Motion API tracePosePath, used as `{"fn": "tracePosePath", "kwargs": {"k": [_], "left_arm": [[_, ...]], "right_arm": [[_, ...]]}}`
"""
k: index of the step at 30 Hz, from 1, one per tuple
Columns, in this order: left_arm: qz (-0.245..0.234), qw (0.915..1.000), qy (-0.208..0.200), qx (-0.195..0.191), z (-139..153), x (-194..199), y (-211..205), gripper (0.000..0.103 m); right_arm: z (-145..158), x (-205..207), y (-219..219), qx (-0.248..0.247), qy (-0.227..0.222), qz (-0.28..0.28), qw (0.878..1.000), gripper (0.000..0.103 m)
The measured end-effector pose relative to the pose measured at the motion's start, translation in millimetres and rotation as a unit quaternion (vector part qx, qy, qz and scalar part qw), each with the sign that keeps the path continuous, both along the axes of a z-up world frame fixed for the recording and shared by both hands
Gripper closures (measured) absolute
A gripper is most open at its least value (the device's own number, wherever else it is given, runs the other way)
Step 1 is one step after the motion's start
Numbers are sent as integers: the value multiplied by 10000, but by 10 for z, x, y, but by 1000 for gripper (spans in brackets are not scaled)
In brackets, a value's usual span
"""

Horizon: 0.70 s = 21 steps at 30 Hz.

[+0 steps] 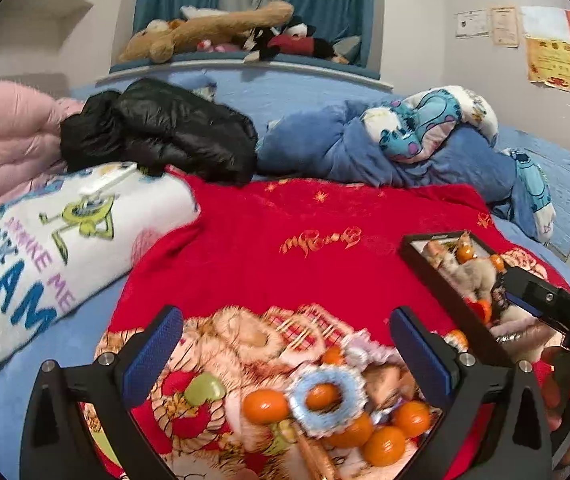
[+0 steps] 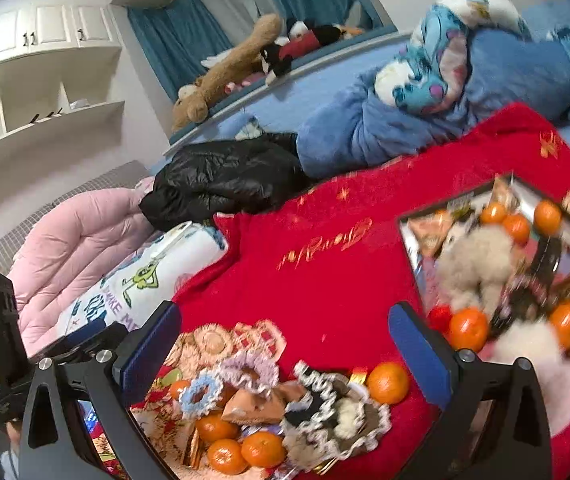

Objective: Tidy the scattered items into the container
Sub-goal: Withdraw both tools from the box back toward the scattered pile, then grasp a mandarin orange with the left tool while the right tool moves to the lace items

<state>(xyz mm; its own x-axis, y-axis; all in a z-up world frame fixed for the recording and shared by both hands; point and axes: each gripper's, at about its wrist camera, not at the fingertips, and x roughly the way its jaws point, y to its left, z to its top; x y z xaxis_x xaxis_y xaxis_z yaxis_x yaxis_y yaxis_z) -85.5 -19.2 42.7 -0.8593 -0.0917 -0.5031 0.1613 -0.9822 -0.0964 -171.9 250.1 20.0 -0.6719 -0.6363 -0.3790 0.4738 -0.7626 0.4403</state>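
I judge the job roughly half done. The container (image 2: 413, 240) — a shallow dark-rimmed tray on the red blanket (image 2: 325, 272) — already holds several tangerines, fluffy pale scrunchies and some snack packets. Beside the tray, on its near-left side and apart from its rim, a scattered heap remains: a cluster of tangerines (image 2: 263, 449), one lone tangerine (image 2: 387, 382) nearest the tray, a blue scrunchie (image 2: 201, 394), a lilac scrunchie (image 2: 250, 368), a black-and-white scrunchie (image 2: 325, 400) and a tan packet (image 2: 255, 404).

My right gripper (image 2: 285, 344) hangs over that heap with jaws spread wide, holding nothing. My left gripper (image 1: 285, 344) is likewise spread and empty, above the same heap on the side far from the tray. Everything in that heap is yet to be moved — the lone tangerine looks the easiest pick.
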Motion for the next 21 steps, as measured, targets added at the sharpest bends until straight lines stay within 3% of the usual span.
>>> {"fn": "tracePosePath", "kwargs": {"k": [6,10,17,19,21], "left_arm": [[43,9982,-408,430,-363,-78,-155,0],[-136,9944,-709,770,-561,-154,-173,16],[-517,9913,-931,767,-723,-146,10,29],[-478,9894,-1134,766,-809,-162,45,32],[-468,9901,-1086,756,-819,-141,59,34]], "right_arm": [[-129,108,-24,325,-140,-89,9993,0],[-205,142,-87,506,-250,-73,9984,0],[-274,101,-85,480,-445,-63,9978,0],[-286,91,-74,507,-477,-96,9975,0],[-284,93,-58,475,-489,-141,9976,0]]}}
